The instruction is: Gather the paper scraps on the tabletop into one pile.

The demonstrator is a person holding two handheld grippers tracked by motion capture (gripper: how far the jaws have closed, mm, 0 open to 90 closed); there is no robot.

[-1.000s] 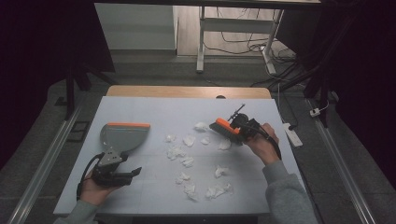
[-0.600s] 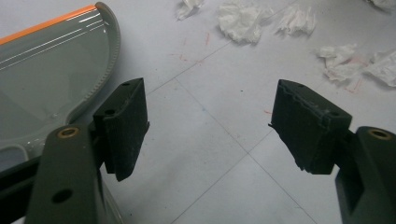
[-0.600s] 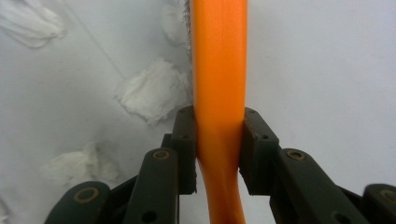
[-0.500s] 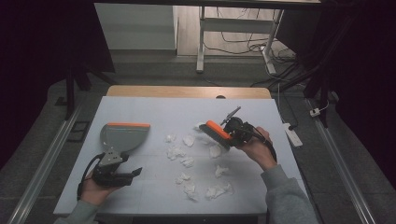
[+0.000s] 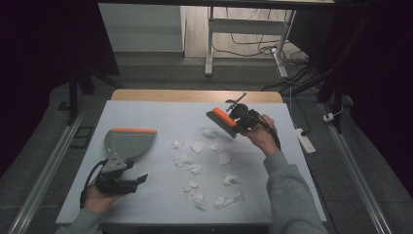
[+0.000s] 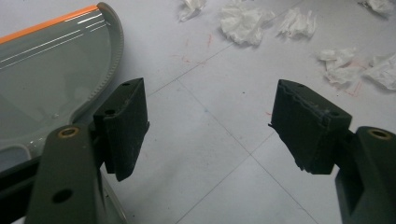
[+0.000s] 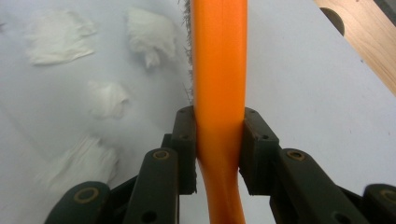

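— What do your right tongs (image 5: pixel 239 119) hold?

— They are clamped on the orange brush (image 5: pixel 222 120). In the right gripper view the orange handle (image 7: pixel 219 93) passes between the two jaws, and both press on it. I hold the brush above the far right part of the counter (image 5: pixel 160 122), with its bristles turned down, over the farthest paper scrap (image 5: pixel 208 132).

— And the left tongs (image 5: pixel 127 181)?

— Their jaws stand wide apart with nothing between them. They are at the near left of the counter, just beside the handle end of the grey dustpan (image 5: pixel 127 145). The dustpan lies flat, its orange edge (image 5: pixel 134 130) on the far side.

— Where is the paper?

— The crumpled white paper scraps (image 5: pixel 195 168) lie scattered in the middle of the counter, between the dustpan and the brush.
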